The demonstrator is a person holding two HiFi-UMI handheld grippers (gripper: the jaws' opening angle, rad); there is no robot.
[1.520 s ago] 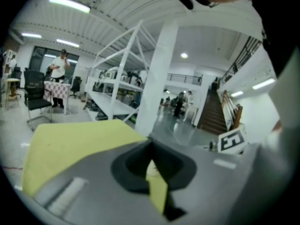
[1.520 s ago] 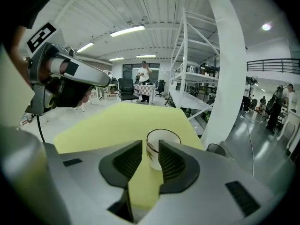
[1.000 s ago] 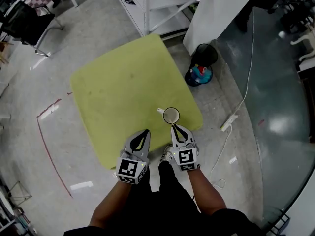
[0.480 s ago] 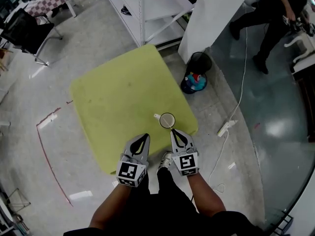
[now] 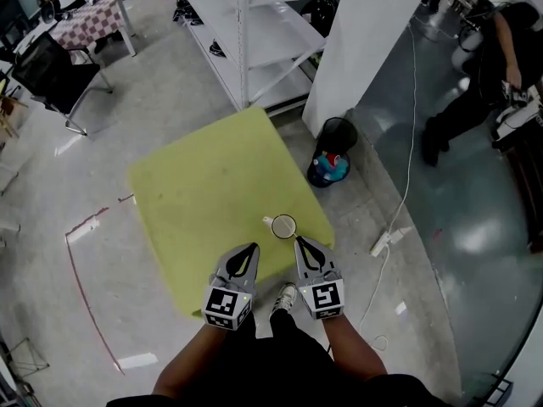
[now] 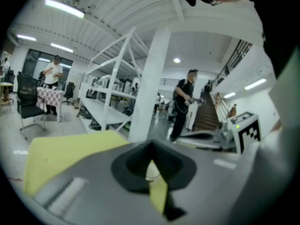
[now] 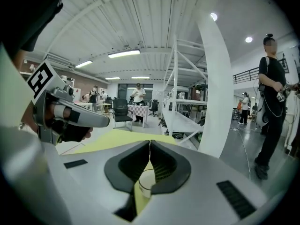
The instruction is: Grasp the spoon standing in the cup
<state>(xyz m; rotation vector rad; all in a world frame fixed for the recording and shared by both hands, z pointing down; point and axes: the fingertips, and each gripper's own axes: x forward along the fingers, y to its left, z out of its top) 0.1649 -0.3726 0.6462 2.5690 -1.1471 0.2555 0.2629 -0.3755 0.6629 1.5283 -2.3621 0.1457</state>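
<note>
A white cup stands near the front right corner of the yellow-green table, its handle pointing left. No spoon shows in it from any view. My right gripper sits just in front of the cup and slightly to its right, jaws shut with nothing between them. In the right gripper view the cup shows below the closed tips. My left gripper hovers over the table's front edge, left of the cup, also shut and empty.
Beyond the table's right corner a black bin holds coloured rubbish. A white shelving rack and a white pillar stand behind. A power strip with its cable lies on the floor at right. A person stands far right.
The head view has tilted, so table and cup sit lower in the picture. The cup, straight ahead of the right gripper's tips before, now lies a little to their left. The person at right has walked.
</note>
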